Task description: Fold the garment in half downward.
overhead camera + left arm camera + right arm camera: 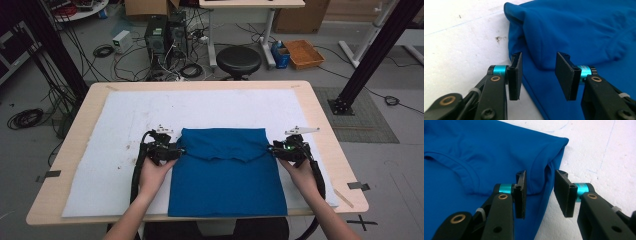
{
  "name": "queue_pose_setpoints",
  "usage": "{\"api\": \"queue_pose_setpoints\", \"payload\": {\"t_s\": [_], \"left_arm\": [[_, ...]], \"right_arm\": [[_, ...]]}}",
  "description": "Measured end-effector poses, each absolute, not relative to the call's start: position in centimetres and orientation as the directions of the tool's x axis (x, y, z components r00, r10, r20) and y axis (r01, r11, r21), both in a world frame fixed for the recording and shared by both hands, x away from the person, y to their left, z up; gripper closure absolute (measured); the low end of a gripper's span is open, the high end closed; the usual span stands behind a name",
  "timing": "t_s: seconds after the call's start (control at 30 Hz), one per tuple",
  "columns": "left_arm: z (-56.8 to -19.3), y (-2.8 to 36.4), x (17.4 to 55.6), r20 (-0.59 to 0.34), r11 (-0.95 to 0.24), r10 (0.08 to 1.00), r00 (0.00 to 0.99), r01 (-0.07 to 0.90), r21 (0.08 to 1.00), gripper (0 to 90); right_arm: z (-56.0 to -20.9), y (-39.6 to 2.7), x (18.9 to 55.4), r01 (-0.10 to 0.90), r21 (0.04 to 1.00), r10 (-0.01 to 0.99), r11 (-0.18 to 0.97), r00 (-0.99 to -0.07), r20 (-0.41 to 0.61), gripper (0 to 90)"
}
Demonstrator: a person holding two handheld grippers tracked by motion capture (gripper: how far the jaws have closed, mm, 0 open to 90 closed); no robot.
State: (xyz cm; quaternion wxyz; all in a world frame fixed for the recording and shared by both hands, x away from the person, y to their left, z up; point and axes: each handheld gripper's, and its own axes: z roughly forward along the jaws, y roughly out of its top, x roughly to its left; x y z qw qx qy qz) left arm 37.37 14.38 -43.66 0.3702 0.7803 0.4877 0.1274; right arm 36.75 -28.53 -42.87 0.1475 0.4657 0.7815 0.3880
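A blue garment [225,170] lies folded on the white mat, its top part turned down over the lower part. My left gripper [178,150] is at the garment's left edge, level with the turned-down flap. In the left gripper view that gripper [539,75] stands open, with the flap's rounded corner [541,60] just beyond the gap and touching neither pad. My right gripper [273,149] is at the garment's right edge. The right gripper view shows it [540,195] open too, straddling the folded edge [544,175] of the cloth [474,150] without pressing on it.
The white mat [115,150] covers most of the wooden table [320,115]. Behind the table stand a black stool [238,60], computer cases [157,32] and tangled cables on the floor. Black frame posts [372,55] rise at both sides.
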Motion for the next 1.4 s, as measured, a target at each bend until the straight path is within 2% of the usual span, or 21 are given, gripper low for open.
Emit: {"api": "queue_pose_setpoints", "payload": {"t_s": [0.2,0.27,0.5,0.67,0.8,0.83,0.9,1.0,1.13,1.4], "left_arm": [[-43.9,13.9,37.8,-0.164,-0.242,0.859,0.485,0.667,0.704,57.9],[-43.9,13.7,37.7,-0.149,-0.253,0.860,0.488,0.661,0.706,59.3],[-44.0,13.1,37.6,-0.105,-0.307,0.843,0.528,0.632,0.711,76.7],[-43.7,13.0,37.4,-0.091,-0.316,0.834,0.544,0.607,0.730,84.2],[-43.7,13.1,37.4,-0.100,-0.313,0.830,0.549,0.607,0.730,84.7],[-43.7,13.1,37.4,-0.106,-0.309,0.829,0.549,0.607,0.732,84.8],[-43.7,13.2,37.4,-0.121,-0.297,0.828,0.547,0.612,0.733,84.6],[-43.7,13.2,37.5,-0.141,-0.283,0.830,0.540,0.624,0.728,83.1],[-43.8,13.3,37.5,-0.146,-0.283,0.831,0.537,0.632,0.721,80.8],[-43.9,13.5,37.6,-0.161,-0.271,0.831,0.533,0.640,0.719,76.4]], "right_arm": [[-43.7,-28.0,37.0,0.629,0.724,0.837,0.283,-0.530,0.134,64.2],[-43.9,-27.6,37.1,0.627,0.720,0.833,0.297,-0.539,0.126,67.0],[-44.2,-27.2,37.2,0.610,0.712,0.818,0.347,-0.568,0.088,88.0],[-43.6,-27.5,36.9,0.584,0.732,0.814,0.350,-0.576,0.070,90.0],[-43.3,-27.8,36.9,0.579,0.745,0.817,0.333,-0.571,0.079,89.8],[-43.2,-28.0,36.8,0.579,0.750,0.820,0.320,-0.566,0.088,87.3],[-42.8,-28.3,36.7,0.590,0.759,0.825,0.277,-0.550,0.127,81.1],[-42.4,-28.7,36.6,0.618,0.759,0.805,0.208,-0.549,0.226,79.2],[-43.2,-28.6,36.9,0.671,0.718,0.783,0.185,-0.542,0.305,76.6],[-44.4,-28.9,38.1,0.716,0.676,0.816,0.171,-0.488,0.310,70.8]]}}
